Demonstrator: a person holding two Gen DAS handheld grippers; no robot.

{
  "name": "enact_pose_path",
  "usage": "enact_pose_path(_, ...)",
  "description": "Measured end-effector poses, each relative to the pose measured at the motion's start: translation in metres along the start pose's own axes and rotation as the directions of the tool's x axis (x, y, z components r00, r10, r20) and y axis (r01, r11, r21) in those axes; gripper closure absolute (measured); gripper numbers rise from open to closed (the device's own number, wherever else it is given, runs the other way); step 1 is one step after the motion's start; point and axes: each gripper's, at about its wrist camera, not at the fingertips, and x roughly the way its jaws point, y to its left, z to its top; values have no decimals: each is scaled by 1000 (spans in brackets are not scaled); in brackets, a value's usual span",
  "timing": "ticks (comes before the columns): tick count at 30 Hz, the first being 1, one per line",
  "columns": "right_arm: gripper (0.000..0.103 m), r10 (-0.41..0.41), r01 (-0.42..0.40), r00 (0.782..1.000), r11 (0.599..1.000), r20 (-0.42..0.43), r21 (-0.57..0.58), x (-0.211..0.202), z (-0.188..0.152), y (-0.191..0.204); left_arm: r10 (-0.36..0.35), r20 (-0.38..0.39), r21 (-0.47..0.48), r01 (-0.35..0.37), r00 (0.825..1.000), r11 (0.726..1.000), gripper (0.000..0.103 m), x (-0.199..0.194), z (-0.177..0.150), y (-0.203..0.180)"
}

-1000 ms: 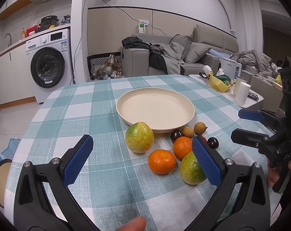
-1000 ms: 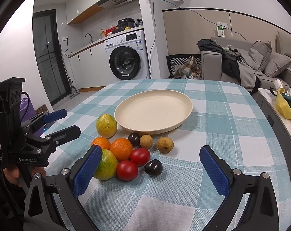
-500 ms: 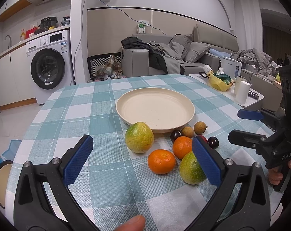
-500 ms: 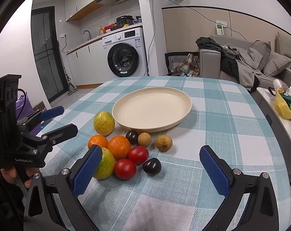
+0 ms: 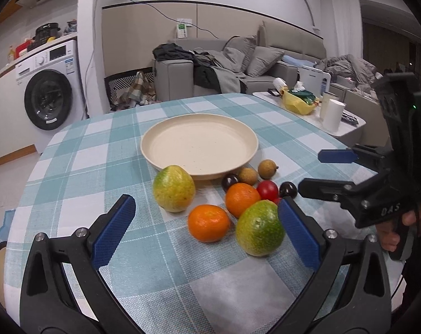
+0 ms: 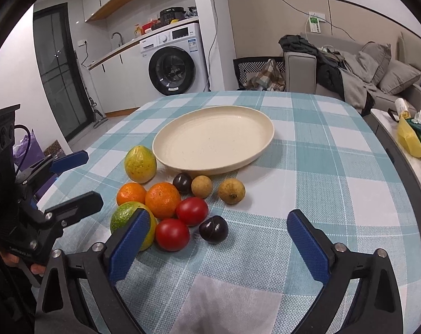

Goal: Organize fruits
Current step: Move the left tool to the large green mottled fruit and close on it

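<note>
An empty cream plate sits mid-table. In front of it lie two green-yellow fruits, two oranges, two red tomatoes, two dark plums and two tan longans. My left gripper is open and empty, hovering just before the near orange. My right gripper is open and empty, above the table near the front plum. Each gripper shows in the other's view.
The round table has a teal checked cloth. A side table with a yellow bag and white cups stands to the right. A washing machine and a sofa stand beyond.
Both grippers have moved slightly forward and lower towards the fruit. Both stay open and no fruit has moved.
</note>
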Motion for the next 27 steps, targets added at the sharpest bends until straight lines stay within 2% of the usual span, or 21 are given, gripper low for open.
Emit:
enact_pose_path(5,20,-4,5,999,1000,-54,21,5,-4,-8,-26,-51,52,29,998,998,3,10,-1,-15)
enact_pose_path(8,22,11,-9,997,1000,-76,23,8,-7,-8,-47,-86,76,54,995,996,7,17,-1,-23)
enact_pose_path(16,22,-28,33,994,998,-101,51,11,-9,-8,-79,-158,116,98,984,988,15,35,-4,-39)
enact_pose_path(21,23,-138,145,983,988,-118,52,12,-9,-4,-77,-197,138,106,977,985,22,43,-6,-45)
enact_pose_path(27,23,-140,148,981,988,-137,51,16,-11,-6,-43,-205,176,80,978,981,22,44,-8,-51)
